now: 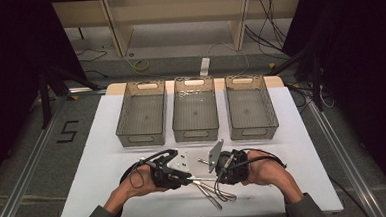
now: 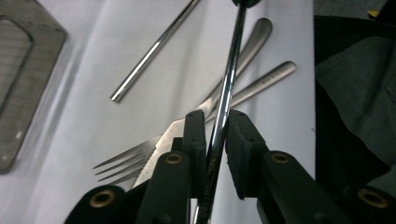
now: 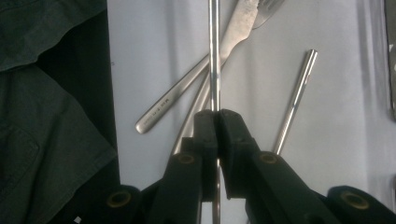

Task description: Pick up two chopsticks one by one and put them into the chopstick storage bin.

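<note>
A thin shiny metal rod point(image 1: 203, 179) hangs level between my two grippers near the front of the white table point(image 1: 98, 158). My left gripper point(image 1: 187, 180) has its pads closed against one end of the rod point(image 2: 231, 79), which runs up between the jaws of the left gripper point(image 2: 215, 121). My right gripper point(image 1: 217, 177) is shut on the other end of the rod point(image 3: 214, 56), its pads pressed together at the right gripper point(image 3: 216, 116). Below the rod lie a fork point(image 2: 121, 165), a knife point(image 2: 161, 151) and a second rod point(image 2: 149, 53).
Three grey see-through bins point(image 1: 141, 138), point(image 1: 196, 135), point(image 1: 253, 133) stand in a row across the middle of the table. Crossed cutlery point(image 1: 213, 195) lies near the front edge, between the person's sleeves. A dark sleeve point(image 3: 46, 116) lies close beside the right gripper.
</note>
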